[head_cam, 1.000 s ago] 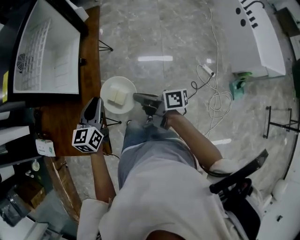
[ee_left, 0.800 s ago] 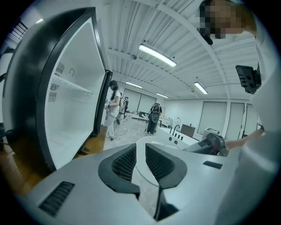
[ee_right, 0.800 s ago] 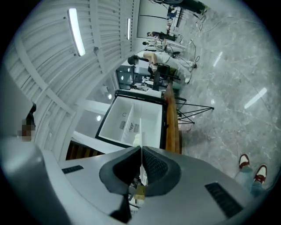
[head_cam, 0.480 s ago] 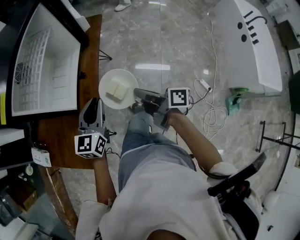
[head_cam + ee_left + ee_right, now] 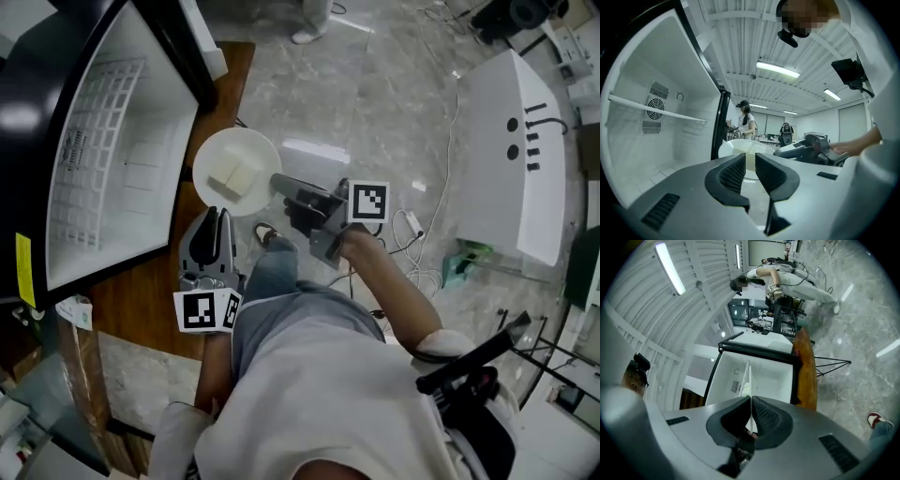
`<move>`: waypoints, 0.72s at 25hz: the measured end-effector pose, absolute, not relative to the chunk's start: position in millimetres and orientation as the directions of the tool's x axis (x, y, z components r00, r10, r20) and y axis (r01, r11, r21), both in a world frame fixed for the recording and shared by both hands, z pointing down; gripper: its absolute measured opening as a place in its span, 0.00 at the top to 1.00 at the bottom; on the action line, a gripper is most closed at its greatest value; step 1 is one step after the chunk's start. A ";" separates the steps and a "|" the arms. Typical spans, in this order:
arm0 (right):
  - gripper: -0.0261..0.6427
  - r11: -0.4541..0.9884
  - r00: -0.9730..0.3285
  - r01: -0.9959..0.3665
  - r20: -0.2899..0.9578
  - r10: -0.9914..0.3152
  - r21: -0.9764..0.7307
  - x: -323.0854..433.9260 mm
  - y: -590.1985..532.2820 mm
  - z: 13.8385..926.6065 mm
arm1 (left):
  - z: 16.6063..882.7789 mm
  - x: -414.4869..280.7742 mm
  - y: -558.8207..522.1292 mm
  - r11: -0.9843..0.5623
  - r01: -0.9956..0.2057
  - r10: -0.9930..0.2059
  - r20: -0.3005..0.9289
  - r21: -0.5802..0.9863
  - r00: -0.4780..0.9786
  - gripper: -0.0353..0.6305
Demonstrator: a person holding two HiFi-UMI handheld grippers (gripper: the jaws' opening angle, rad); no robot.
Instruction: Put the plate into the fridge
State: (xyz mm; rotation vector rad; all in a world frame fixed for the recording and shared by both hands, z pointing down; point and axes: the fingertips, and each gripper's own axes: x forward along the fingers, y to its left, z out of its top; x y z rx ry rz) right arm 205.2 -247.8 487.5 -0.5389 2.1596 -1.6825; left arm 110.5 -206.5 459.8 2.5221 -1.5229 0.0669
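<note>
A white plate (image 5: 236,171) with pale food blocks on it hangs in the air just outside the open fridge (image 5: 103,159). My right gripper (image 5: 279,186) is shut on the plate's right rim. In the right gripper view the plate (image 5: 748,376) shows edge-on between the closed jaws of that gripper (image 5: 751,399), with the fridge's white inside (image 5: 764,376) behind it. My left gripper (image 5: 217,217) sits below the plate over the wooden table, jaws a little apart with nothing between them. From the left gripper (image 5: 750,161) the plate (image 5: 740,146) shows beyond the gap.
The wooden table (image 5: 141,291) carries the fridge. A fridge shelf (image 5: 656,111) crosses the white cavity. A white cabinet (image 5: 511,141) stands at the right, with cables (image 5: 412,225) and a green object (image 5: 459,262) on the marble floor. A person (image 5: 744,119) stands far behind.
The right gripper has carried the plate up and closer to the fridge opening. The left gripper has shifted right, nearer the plate, and the head view has swung toward the fridge.
</note>
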 end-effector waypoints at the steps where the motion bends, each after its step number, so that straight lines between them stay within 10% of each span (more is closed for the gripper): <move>1: 0.93 0.233 -0.879 -0.067 -0.053 -0.473 -0.970 196.0 -266.5 480.7 | 455.6 106.6 -221.1 -0.429 -0.893 -0.886 0.129 0.138 0.445 0.83; 18: 0.93 0.226 -0.980 0.155 -0.178 -0.088 -0.962 29.6 -350.3 400.6 | 376.8 2.0 -271.2 -0.021 -0.996 -1.000 -0.015 0.084 0.020 0.83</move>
